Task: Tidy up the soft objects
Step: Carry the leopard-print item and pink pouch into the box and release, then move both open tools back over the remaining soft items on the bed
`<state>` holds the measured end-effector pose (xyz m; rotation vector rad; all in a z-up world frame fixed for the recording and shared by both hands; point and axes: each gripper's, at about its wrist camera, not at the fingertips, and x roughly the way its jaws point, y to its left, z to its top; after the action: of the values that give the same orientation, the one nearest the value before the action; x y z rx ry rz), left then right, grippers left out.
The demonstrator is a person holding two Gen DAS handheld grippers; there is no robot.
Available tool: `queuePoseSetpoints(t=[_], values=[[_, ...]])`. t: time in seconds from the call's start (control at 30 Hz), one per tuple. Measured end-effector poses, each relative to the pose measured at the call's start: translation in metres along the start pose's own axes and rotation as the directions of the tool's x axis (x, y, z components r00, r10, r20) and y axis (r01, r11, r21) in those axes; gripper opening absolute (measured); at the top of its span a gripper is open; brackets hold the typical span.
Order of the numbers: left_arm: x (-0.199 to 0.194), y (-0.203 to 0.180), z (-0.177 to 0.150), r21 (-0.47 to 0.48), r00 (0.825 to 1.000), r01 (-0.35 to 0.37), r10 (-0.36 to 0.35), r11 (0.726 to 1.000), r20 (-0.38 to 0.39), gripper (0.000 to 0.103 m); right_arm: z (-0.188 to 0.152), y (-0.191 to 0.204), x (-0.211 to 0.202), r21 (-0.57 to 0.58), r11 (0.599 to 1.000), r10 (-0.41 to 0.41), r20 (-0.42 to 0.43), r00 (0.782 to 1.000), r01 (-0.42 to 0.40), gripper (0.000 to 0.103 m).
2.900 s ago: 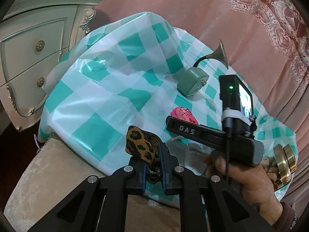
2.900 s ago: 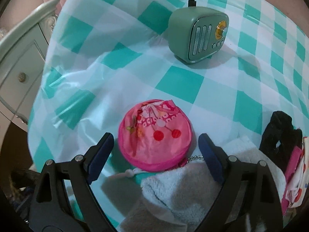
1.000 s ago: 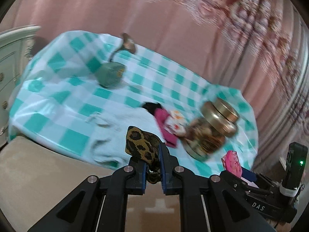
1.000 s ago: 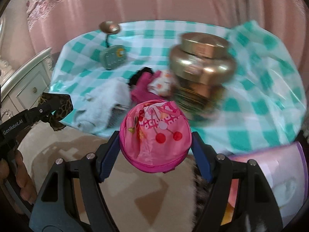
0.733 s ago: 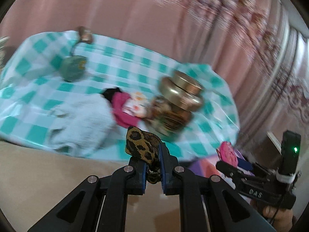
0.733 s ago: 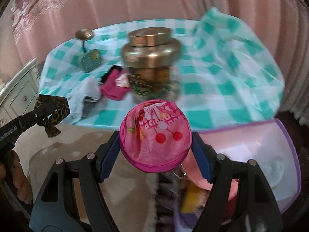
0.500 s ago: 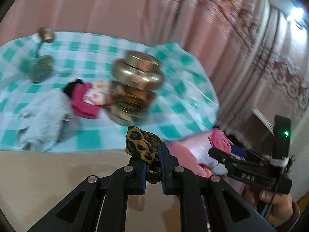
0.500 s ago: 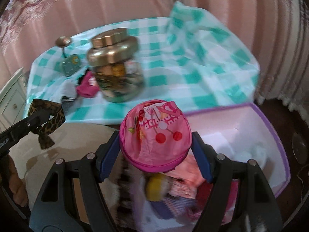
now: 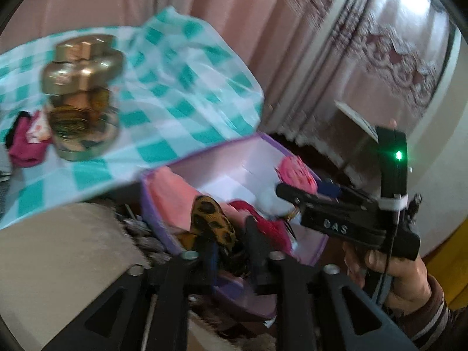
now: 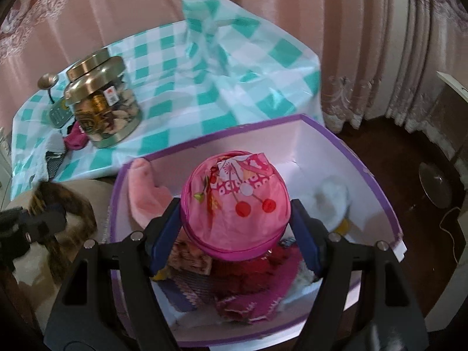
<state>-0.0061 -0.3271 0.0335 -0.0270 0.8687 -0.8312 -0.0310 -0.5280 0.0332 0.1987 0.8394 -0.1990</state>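
Pink pouch (image 10: 235, 204) clamped in right hand-held gripper (image 10: 235, 219) above box (image 10: 380, 201).

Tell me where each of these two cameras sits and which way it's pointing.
Left wrist: on the left gripper, looking down into the purple-rimmed box; its jaws are opening around a leopard-print cloth; the person's right hand shows.
Right wrist: on the right gripper, looking down into the same box, jaws clamping a pink pouch.
Shared: box, pouch, leopard cloth, gold-lidded jar, checked tablecloth.
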Motion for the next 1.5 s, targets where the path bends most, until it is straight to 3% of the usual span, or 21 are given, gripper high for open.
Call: queuePoseSetpoints(t=[0.03,0.1,0.33,0.53,0.97,1.17,1.5], values=[[0.006,-0.006,-0.001,0.014,1.0,0.011,-0.01,1.0,-0.027,0.069,-0.001,-0.003,0.0,0.006,1.0,-0.005,-0.002,1.0,0.005,0.076],[0.017,-0.015,-0.003,0.041,0.996,0.023,-0.02,0.999,-0.084,0.076,-0.003,-0.007,0.001,0.013,1.0,-0.014,-0.008,1.0,0.014,0.076],[0.021,-0.011,-0.009,0.05,0.991,0.001,0.005,0.999,-0.131,0.076,-0.007,-0.014,0.006,0.031,0.999,-0.022,-0.033,0.999,0.023,0.081],[0.009,0.015,-0.006,-0.02,0.994,-0.034,0.032,0.999,-0.104,0.076,-0.006,-0.01,0.006,0.02,0.999,-0.031,-0.034,0.999,0.031,0.088],[-0.028,0.068,-0.003,-0.112,0.991,-0.135,0.132,0.985,-0.028,0.076,-0.003,0.03,0.005,-0.047,0.998,0.026,-0.043,0.999,-0.028,0.089],[-0.06,0.118,-0.004,-0.215,0.976,-0.209,0.217,0.954,0.014,0.076,-0.004,0.069,0.008,-0.111,0.99,0.081,-0.065,0.995,-0.088,0.089],[-0.109,0.211,-0.002,-0.364,0.921,-0.349,0.388,0.863,0.037,0.076,-0.002,0.126,0.017,-0.202,0.965,0.149,-0.1,0.984,-0.167,0.089]])
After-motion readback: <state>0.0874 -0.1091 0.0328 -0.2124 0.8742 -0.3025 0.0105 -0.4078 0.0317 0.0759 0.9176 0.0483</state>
